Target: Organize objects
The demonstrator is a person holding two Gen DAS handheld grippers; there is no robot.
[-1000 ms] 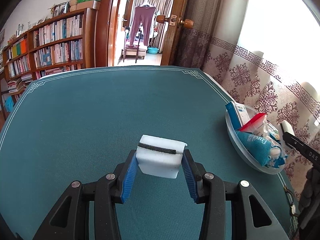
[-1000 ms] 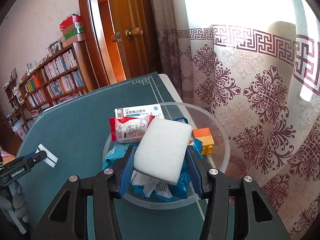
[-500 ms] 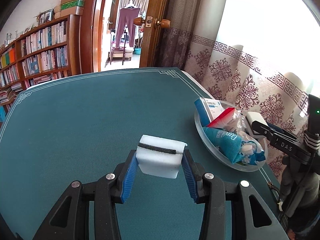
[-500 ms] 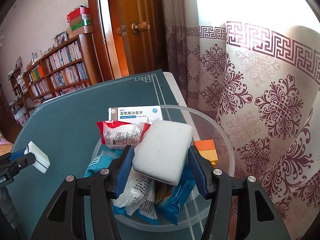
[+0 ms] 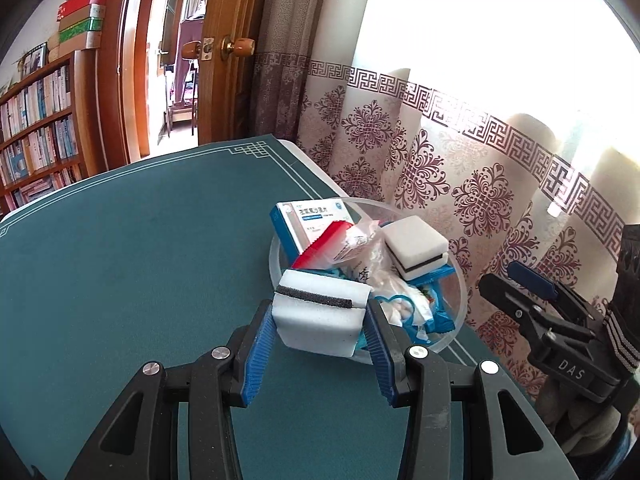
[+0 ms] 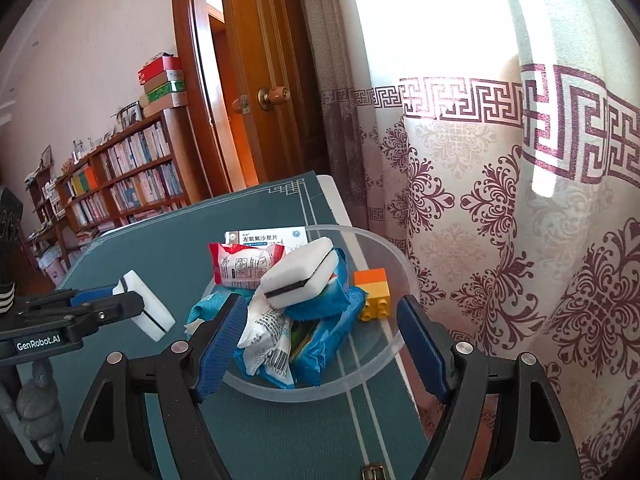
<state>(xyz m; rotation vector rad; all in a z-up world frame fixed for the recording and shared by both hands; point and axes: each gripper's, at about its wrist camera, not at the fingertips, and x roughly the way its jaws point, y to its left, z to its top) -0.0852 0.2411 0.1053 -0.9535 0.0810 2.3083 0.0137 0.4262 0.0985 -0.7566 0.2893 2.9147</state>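
My left gripper (image 5: 318,330) is shut on a white sponge block with a black band (image 5: 318,312), held above the green table just left of a clear plastic bowl (image 5: 460,292). From the right wrist view that held sponge (image 6: 146,306) hangs left of the bowl (image 6: 400,264). My right gripper (image 6: 320,340) is near the bowl's front rim; its jaws are opening and its pads touch nothing. A second white sponge (image 6: 298,274) lies loose atop the bowl's pile, also visible as sponge (image 5: 416,246) from the left wrist.
The bowl holds a medicine box (image 6: 266,238), a red snack packet (image 6: 240,266), blue packets (image 6: 320,312) and an orange-yellow toy brick (image 6: 372,288). A patterned curtain (image 6: 500,220) hangs right of the table edge. A bookshelf (image 6: 120,180) and a wooden door (image 6: 264,80) stand behind.
My right gripper opened and let its sponge drop onto the pile in the bowl, then backed off a little. My left gripper carried its sponge rightward to beside the bowl.
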